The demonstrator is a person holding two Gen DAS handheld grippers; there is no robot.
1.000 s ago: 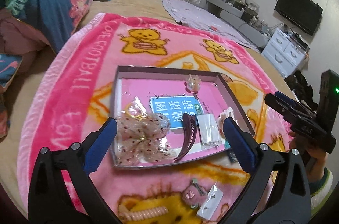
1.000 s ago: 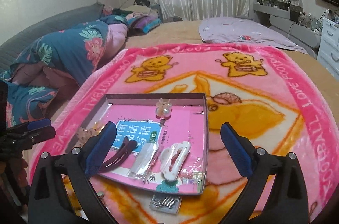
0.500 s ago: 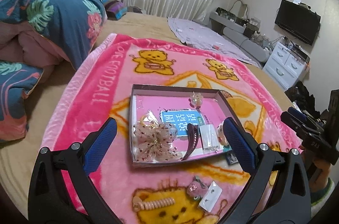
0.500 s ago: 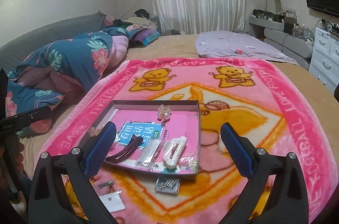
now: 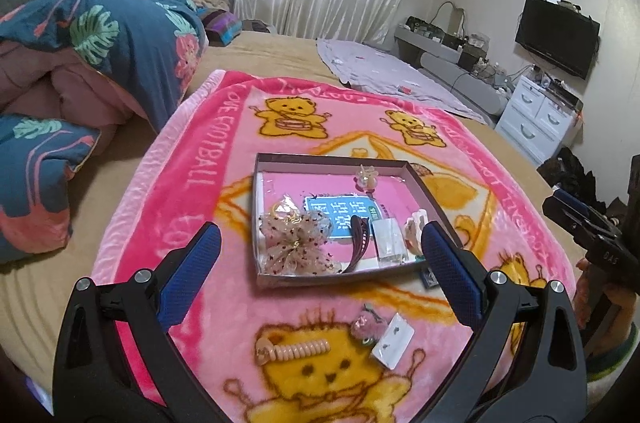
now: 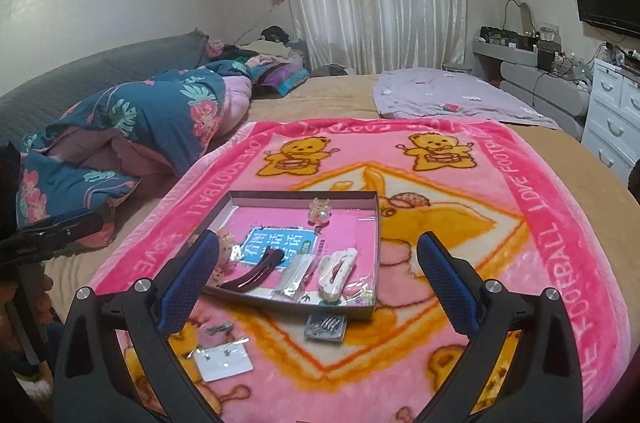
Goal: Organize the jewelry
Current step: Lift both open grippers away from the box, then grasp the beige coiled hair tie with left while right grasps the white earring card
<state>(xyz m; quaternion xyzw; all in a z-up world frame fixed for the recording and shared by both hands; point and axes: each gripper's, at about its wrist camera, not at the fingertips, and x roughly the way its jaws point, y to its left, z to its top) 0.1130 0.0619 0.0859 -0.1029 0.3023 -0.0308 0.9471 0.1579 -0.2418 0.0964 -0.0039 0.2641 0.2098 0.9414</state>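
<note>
A shallow grey tray point(image 5: 424, 189) point(image 6: 377, 223) lies on a pink bear blanket. In it are a lace bow point(image 5: 298, 243), a dark hair clip point(image 5: 359, 237) point(image 6: 256, 271), a clear packet point(image 5: 388, 237) point(image 6: 298, 275), a white claw clip point(image 6: 338, 269) and a small clear charm point(image 5: 366, 177) point(image 6: 319, 209). On the blanket near the tray lie a pink spiral hair tie point(image 5: 294, 351), a pink hair bobble point(image 5: 366, 327), an earring card point(image 5: 394, 341) point(image 6: 224, 359), a small metal clip point(image 6: 218, 329) and a pack of pins point(image 6: 326, 327). My left gripper point(image 5: 320, 251) and right gripper point(image 6: 318, 257) are open and empty, held back above the tray's near edge.
A folded blue floral quilt point(image 5: 100, 63) point(image 6: 140, 119) lies left of the blanket. A lilac sheet point(image 6: 448, 95) lies behind it. White drawers point(image 5: 540, 119) and a TV point(image 5: 556, 35) stand at the right. The right gripper also shows in the left view point(image 5: 588, 235).
Both grippers have pulled back and up from the tray, so it looks smaller and loose items on the blanket in front of it have come into view. Both jaws stayed open.
</note>
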